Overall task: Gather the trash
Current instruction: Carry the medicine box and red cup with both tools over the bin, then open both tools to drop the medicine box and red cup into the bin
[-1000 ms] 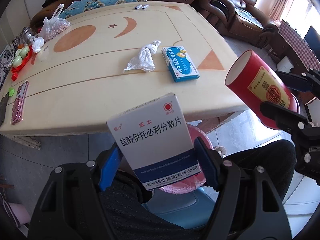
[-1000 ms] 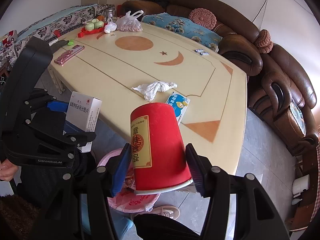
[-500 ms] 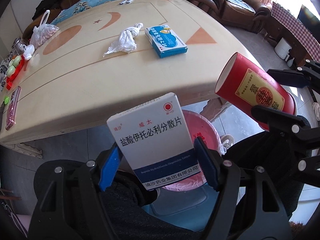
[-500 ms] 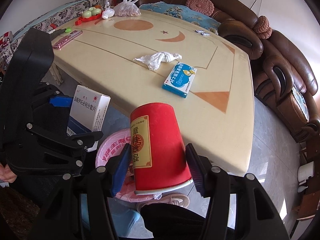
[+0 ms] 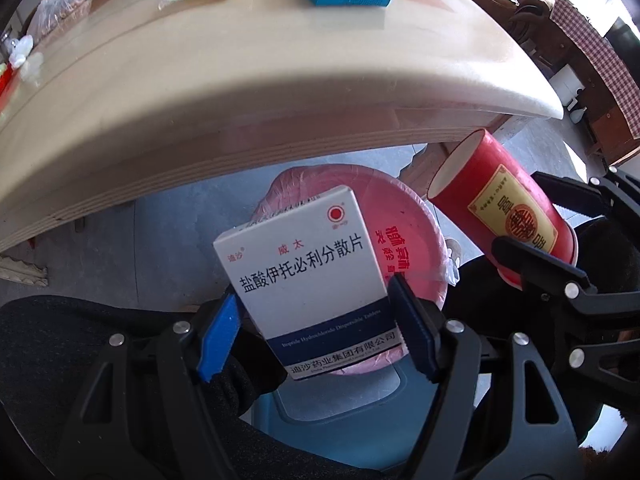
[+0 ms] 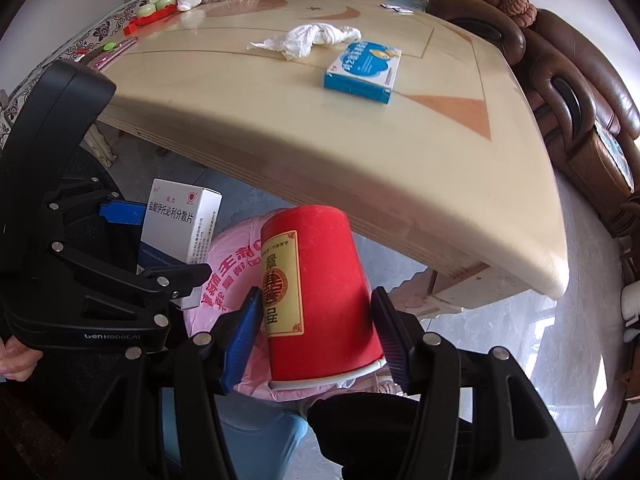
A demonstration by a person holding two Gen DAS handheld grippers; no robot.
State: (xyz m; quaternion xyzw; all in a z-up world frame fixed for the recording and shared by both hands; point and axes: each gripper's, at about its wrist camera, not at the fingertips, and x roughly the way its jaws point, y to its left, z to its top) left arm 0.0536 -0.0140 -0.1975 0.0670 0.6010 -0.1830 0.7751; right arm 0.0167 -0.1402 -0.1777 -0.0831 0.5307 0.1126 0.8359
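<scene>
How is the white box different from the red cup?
The white box is flat with square corners, while the red cup is round. The box is white and dark blue with black writing; the cup is red with a gold label. The left gripper holds the box; the right gripper holds the cup. Both are held above the bin with the pink bag.

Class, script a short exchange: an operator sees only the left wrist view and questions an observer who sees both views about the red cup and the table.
Operator: Is the red cup clamped on both sides?
Observer: Yes, the right claw has its pads pressing both sides near the rolled rim.
Operator: Anything at the far edge of the table?
Observer: Two small silvery packets lie there.
</scene>
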